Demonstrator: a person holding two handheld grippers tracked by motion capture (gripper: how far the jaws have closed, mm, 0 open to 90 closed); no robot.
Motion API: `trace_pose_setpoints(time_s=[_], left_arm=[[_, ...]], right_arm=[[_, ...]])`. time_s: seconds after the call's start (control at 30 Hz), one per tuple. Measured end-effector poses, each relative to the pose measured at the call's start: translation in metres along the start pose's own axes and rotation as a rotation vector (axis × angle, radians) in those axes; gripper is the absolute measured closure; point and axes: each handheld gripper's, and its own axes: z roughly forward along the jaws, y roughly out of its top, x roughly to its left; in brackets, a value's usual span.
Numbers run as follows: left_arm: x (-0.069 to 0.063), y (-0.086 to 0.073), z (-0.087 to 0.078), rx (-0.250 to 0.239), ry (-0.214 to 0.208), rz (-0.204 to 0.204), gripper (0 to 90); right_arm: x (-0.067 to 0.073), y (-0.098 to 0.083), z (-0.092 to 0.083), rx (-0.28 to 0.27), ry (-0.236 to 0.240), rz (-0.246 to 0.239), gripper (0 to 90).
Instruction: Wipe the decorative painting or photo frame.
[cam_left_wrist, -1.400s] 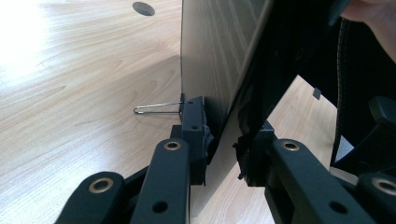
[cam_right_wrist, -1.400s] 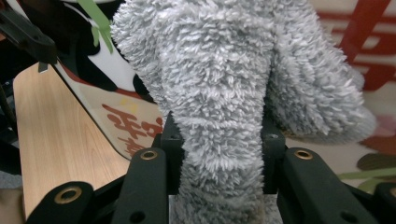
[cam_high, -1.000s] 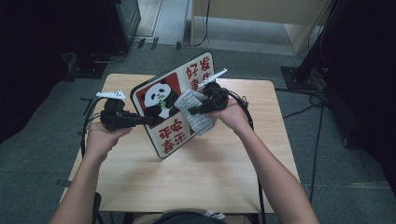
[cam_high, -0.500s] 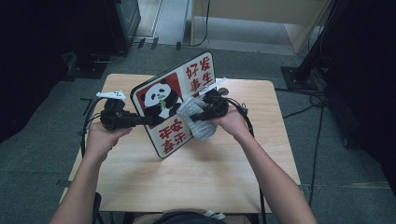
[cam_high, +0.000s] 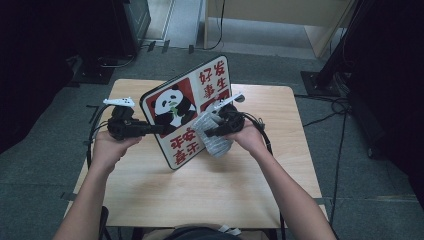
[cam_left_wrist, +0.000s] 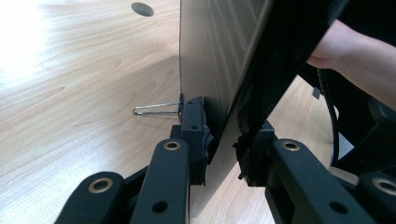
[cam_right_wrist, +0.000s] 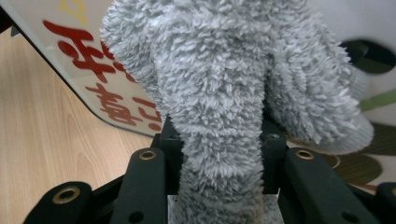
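From the high view we count one panda board (cam_high: 192, 112), standing tilted on its lower edge near the middle of the table (cam_high: 210, 185), and one grey fluffy cloth (cam_high: 212, 132) pressed on its face. Our left gripper (cam_high: 150, 129) clamps the board's left edge; our right gripper (cam_high: 212, 131) pinches the cloth.

In the left gripper view the board (cam_left_wrist: 210, 56) sits between the closed jaws, one wire clip (cam_left_wrist: 156, 108) beside it.

In the right gripper view the cloth (cam_right_wrist: 224, 84) bulges from the jaws against red lettering.

One panda board (cam_high: 187, 112), one grey fluffy cloth (cam_high: 212, 135), one wooden table (cam_high: 200, 185) — and two tools — left tool (cam_high: 150, 130), right tool (cam_high: 212, 132)
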Motion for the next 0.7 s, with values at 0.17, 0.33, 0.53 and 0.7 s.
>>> trace_pose_setpoints(time_s=[0.17, 0.33, 0.53, 0.7], left_arm=[[0.000, 0.000, 0.000, -0.001, 0.000, 0.000, 75.7], [0.000, 0.000, 0.000, -0.001, 0.001, 0.000, 75.7], [0.000, 0.000, 0.000, -0.001, 0.001, 0.001, 75.7], [0.000, 0.000, 0.000, -0.002, -0.001, 0.001, 75.6]], right_arm=[[-0.002, -0.008, 0.007, 0.029, -0.003, 0.007, 64.4], [-0.003, -0.015, 0.014, 0.038, -0.004, 0.018, 64.4], [-0.005, -0.023, 0.021, 0.047, 0.000, 0.035, 64.5], [-0.008, -0.030, 0.025, 0.054, 0.006, 0.046, 64.4]])
